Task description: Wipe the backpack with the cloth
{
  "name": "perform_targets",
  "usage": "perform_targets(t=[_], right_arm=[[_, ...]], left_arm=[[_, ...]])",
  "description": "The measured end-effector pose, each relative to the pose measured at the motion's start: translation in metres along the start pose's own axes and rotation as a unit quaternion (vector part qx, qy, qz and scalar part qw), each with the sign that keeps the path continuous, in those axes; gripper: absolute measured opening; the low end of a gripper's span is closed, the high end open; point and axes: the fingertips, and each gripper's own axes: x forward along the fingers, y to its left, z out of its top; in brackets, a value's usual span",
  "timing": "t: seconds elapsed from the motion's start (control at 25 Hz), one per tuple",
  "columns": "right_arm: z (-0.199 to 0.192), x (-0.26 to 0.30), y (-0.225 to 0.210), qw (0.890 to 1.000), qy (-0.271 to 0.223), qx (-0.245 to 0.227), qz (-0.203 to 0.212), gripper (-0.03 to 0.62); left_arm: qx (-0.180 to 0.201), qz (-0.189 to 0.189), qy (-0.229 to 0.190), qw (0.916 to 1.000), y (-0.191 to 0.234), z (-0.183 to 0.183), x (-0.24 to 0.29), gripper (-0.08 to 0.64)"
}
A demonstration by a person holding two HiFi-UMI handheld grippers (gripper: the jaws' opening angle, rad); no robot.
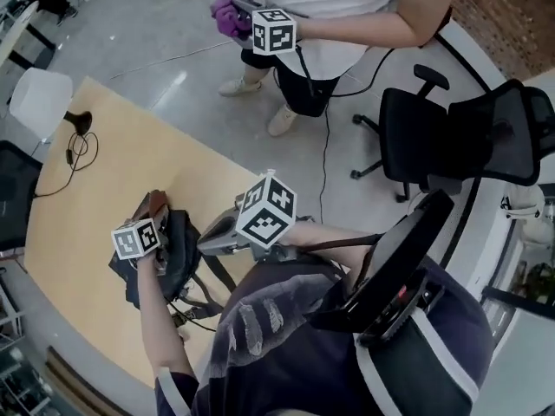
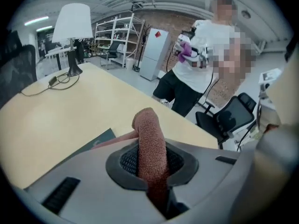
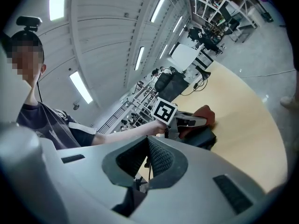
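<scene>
The backpack (image 1: 178, 258) lies dark and slumped on the wooden table (image 1: 104, 172), close to the person. The left gripper (image 2: 152, 169) is clamped tight on a brown cloth (image 2: 150, 134) at the backpack's top. The right gripper (image 3: 147, 160) hovers just beside the backpack, its jaws pressed together with nothing between them.

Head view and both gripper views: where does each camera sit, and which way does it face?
Head view: on the person's head, facing steeply down at table and backpack; shows both forearms, left gripper, right gripper.
Left gripper view: on that gripper, facing across the table toward a standing person; shows its fingers shut on the cloth.
Right gripper view: on that gripper, facing back at the left gripper; shows the holder's arm and torso.
Shared: head and right gripper views both show backpack and cloth.
</scene>
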Motion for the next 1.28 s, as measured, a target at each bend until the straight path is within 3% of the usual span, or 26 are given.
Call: perform_targets(t=[0.12,0.28,0.44,0.64,0.88,1.0,1.28], right_arm=[[0.002,-0.001,-0.001,1.000,0.007,-0.004,0.003,0.002],[0.002,-0.005,-0.009,1.000,0.011,-0.013,-0.004,0.002],[0.010,-0.004,-0.013,1.000,0.009,-0.014,-0.009,0.002],[0.011,0.001,-0.020,1.000,0.015,0.002,-0.023,0.002],[0.013,0.001,-0.020,0.999,0.022,0.010,-0.029,0.002],[0.014,0.008,-0.019,0.999,0.026,0.014,-0.028,0.002],[0.012,0.036,-0.015,0.999,0.039,0.030,-0.020,0.002]], left_arm=[[-0.039,-0.039,-0.040,0.9977,-0.015,0.016,-0.006,0.055],[-0.027,-0.048,-0.088,0.9946,-0.018,0.047,-0.011,0.055],[-0.070,-0.027,-0.134,0.9882,0.007,0.069,-0.010,0.055],[-0.085,0.024,-0.105,0.9905,0.041,0.055,0.005,0.055],[-0.026,0.101,-0.025,0.9943,0.072,0.012,0.009,0.055],[0.005,0.116,0.000,0.9932,0.080,-0.009,0.005,0.055],[0.031,0.133,0.009,0.9906,0.107,-0.035,-0.009,0.055]])
